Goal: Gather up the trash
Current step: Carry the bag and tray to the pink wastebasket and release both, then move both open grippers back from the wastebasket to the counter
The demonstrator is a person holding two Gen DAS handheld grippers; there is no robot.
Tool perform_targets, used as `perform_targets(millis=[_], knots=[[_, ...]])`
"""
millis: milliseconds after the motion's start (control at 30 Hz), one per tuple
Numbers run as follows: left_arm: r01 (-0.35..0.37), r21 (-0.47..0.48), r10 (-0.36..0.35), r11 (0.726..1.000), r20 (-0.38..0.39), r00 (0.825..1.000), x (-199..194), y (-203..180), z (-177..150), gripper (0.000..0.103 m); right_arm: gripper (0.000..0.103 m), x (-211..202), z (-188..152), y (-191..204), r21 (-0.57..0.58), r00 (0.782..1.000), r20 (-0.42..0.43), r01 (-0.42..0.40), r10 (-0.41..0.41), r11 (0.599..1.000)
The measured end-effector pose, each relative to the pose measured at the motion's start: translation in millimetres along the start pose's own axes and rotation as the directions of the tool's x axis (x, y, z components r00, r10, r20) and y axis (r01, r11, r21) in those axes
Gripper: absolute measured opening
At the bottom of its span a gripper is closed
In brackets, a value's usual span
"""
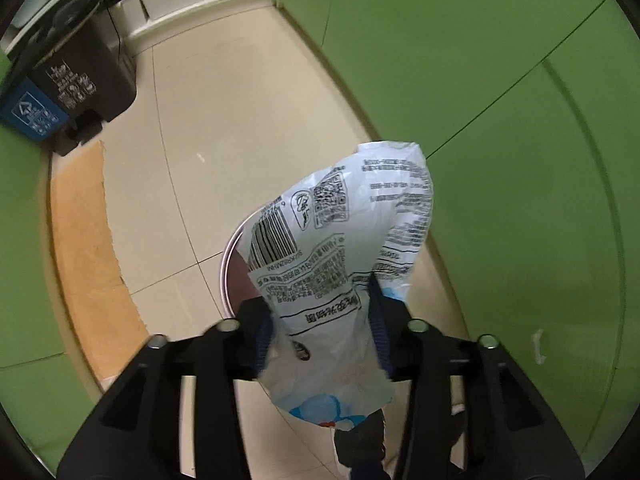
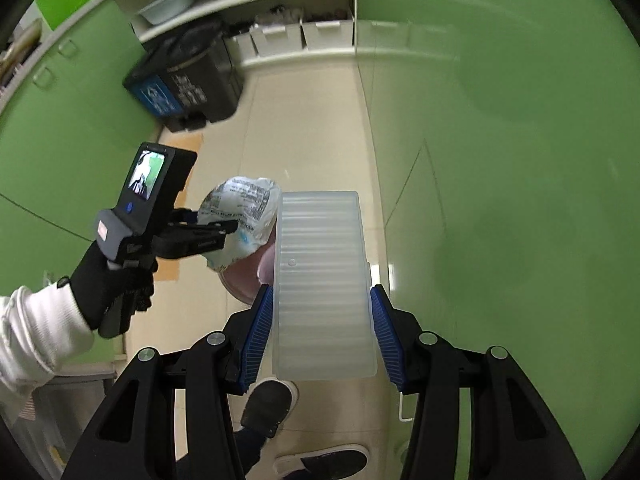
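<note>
My left gripper [image 1: 320, 320] is shut on a crumpled white plastic wrapper [image 1: 340, 248] printed with a barcode and black text. The wrapper hangs in the air above a round pink bin [image 1: 236, 276] on the floor. In the right wrist view the same wrapper [image 2: 240, 216] shows in the left gripper [image 2: 224, 232], over the pink bin [image 2: 244, 276]. My right gripper [image 2: 320, 320] is shut on a translucent ribbed plastic container [image 2: 320, 280], held above the floor just right of the pink bin.
A black and blue sorting bin [image 1: 68, 88] stands at the far left by the green cabinet; it also shows in the right wrist view [image 2: 188, 84]. Green cabinet doors [image 1: 520, 160] line both sides. A tan mat [image 1: 88, 248] lies on the tile. White shelf boxes [image 2: 288, 40] stand at the back.
</note>
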State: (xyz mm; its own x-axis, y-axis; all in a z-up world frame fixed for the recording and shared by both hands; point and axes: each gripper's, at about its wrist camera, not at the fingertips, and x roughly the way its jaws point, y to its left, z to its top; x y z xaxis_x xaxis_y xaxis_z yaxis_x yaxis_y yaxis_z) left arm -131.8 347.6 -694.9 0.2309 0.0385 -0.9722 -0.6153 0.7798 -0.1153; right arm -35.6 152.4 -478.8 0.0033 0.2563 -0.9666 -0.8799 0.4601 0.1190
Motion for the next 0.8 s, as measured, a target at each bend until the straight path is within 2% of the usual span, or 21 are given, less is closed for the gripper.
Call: perform_targets(millis=[33,67,100,167,367,600,700,800], knots=[[0.004,-0.005,-0.004,1.000,0.003,1.000,8,3,-2,0.066,0.048,7,-2,0,0.003,1.000,-0.006,0.002,-0.002,1.000],[0.010,-0.012,-0.009,1.000,0.008,1.000,13,6,-4,0.085,0.048,12,-1,0,0.005,1.000,-0.010,0.003,-0.003,1.000],[0.005,-0.015,-0.005,1.000,0.012,1.000,16,8,-5,0.094,0.048,17,-1,1,0.006,1.000,-0.015,0.003,-0.003,1.000],[0.002,-0.027,-0.002,1.000,0.008,1.000,20,15,-5,0.099,0.048,22,-2,4,0.006,1.000,-0.019,0.003,-0.002,1.000],[-0.016,-0.052,0.017,0.998,0.011,1.000,6,35,-8,0.100,0.048,28,5,19,-0.014,1.000,-0.017,-0.015,0.015,1.000],[-0.034,-0.106,0.038,0.994,0.038,0.999,-55,56,-21,0.100,0.048,51,24,59,-0.082,0.996,-0.034,-0.081,0.079,0.993],[-0.046,-0.104,0.056,0.994,0.094,0.994,-82,67,-32,0.100,0.048,71,32,77,-0.114,0.993,-0.047,-0.109,0.104,0.988],[-0.042,-0.139,0.054,0.989,0.082,0.995,-98,80,-44,0.100,0.048,90,37,88,-0.138,0.991,-0.063,-0.129,0.121,0.982]])
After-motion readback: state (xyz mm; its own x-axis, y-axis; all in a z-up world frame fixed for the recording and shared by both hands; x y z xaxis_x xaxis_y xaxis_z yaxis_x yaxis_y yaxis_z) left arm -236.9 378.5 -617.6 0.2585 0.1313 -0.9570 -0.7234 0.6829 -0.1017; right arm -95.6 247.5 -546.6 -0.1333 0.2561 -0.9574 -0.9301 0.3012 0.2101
